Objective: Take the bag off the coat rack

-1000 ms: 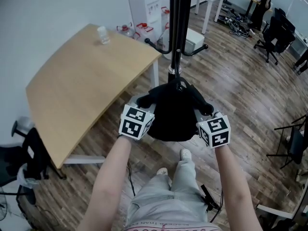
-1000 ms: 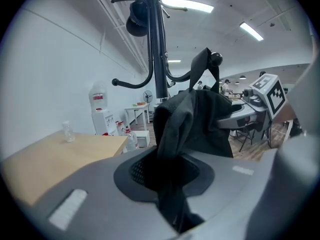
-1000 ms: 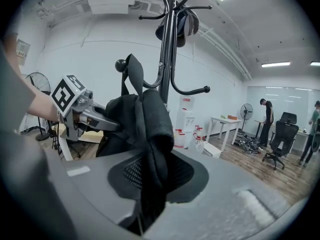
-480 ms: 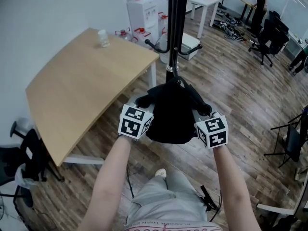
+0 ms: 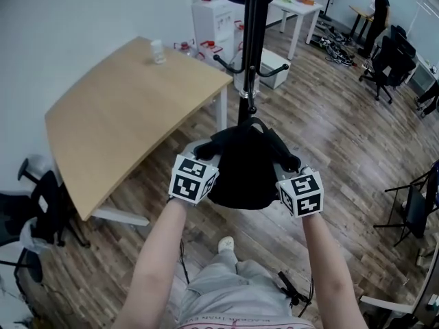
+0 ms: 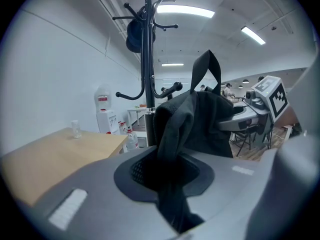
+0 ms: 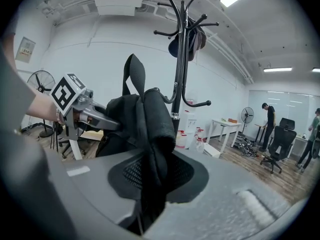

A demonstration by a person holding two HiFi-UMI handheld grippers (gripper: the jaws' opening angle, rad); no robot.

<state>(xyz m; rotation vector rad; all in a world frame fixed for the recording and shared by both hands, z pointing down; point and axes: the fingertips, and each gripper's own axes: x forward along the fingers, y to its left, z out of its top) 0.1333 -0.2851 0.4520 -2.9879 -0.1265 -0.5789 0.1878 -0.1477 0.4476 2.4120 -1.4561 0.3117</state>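
Note:
A black bag [image 5: 242,166] hangs in the air between my two grippers, just in front of the black coat rack [image 5: 251,40] and apart from its pole. My left gripper [image 5: 206,156] is shut on the bag's left strap [image 6: 175,134]. My right gripper [image 5: 285,164] is shut on the right strap [image 7: 155,129]. The bag's top loop [image 7: 134,71] stands upright above the bunched fabric. In the gripper views the coat rack [image 6: 146,59] rises behind the bag, with a dark cap [image 7: 187,41] hanging on its upper hooks.
A wooden table [image 5: 123,115] stands to the left with a small clear bottle [image 5: 158,51] on it. A water dispenser [image 5: 212,19] and a white table [image 5: 296,12] sit behind the rack. Office chairs [image 5: 391,60] and a person [image 5: 377,9] are far right.
Both grippers with the bag have shifted slightly toward me and away from the rack's pole. My head view has tilted, so the table and room slid a little to the right.

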